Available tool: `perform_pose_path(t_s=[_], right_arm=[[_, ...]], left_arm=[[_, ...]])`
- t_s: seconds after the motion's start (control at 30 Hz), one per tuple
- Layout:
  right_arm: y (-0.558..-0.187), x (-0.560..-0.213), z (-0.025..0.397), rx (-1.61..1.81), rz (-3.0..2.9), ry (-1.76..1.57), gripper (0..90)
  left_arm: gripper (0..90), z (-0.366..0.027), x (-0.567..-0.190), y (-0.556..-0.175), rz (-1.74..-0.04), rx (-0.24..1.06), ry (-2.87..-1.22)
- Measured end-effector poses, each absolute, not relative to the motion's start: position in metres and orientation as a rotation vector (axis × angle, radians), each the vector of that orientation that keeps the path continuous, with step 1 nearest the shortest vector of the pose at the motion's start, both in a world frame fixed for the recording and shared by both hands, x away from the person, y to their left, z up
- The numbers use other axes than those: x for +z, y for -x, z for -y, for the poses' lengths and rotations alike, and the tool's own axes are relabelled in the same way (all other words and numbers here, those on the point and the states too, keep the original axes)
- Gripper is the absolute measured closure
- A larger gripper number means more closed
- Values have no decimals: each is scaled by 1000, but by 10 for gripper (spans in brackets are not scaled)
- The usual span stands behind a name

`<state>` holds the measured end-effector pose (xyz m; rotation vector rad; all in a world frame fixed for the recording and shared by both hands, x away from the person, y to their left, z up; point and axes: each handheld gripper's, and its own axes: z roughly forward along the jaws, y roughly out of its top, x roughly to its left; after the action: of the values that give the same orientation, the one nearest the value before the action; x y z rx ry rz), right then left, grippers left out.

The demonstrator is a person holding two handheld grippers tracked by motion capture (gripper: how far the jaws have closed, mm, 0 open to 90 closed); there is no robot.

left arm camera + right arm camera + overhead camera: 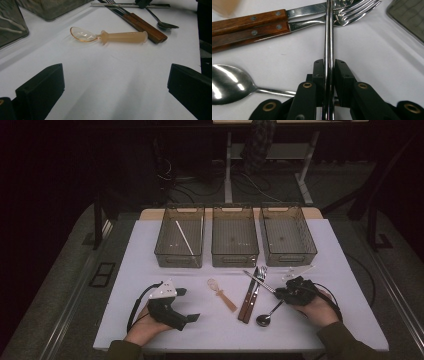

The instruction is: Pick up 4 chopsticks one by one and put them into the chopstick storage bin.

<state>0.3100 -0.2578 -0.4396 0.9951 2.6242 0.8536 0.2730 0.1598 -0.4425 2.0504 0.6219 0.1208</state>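
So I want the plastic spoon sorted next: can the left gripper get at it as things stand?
Probably yes. The left gripper is open and holds nothing, and the peach-handled plastic spoon lies alone on bare table ahead of its jaws, just clear of the wooden-handled cutlery beside its handle end.

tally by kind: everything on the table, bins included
Bins: 3
White stick in the left bin: 1
Metal chopsticks, pair held by right gripper: 2
Wood-handled fork: 1
Wood-handled knife: 1
Metal spoon: 1
Plastic spoon: 1
Total: 10
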Motion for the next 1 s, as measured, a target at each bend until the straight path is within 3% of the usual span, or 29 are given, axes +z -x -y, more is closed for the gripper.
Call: perform_pose_path(t_s=[0.5,0.6,0.7,0.87,1.0], right_arm=[[-318,-441,262,848,-2598,-989,780],[-318,-439,265,896,-2602,-1009,700],[-316,-434,271,951,-2582,-1036,676],[-307,-427,286,975,-2563,-1070,683],[-299,-423,299,986,-2549,-1091,754]], left_arm=[[0,-160,-443,-273,-622,120,-2050],[0,-160,-442,-273,-621,121,-2049],[0,-160,-442,-273,-623,120,-2049],[0,-160,-442,-273,-624,120,-2048],[0,-160,-442,-272,-622,120,-2049]])
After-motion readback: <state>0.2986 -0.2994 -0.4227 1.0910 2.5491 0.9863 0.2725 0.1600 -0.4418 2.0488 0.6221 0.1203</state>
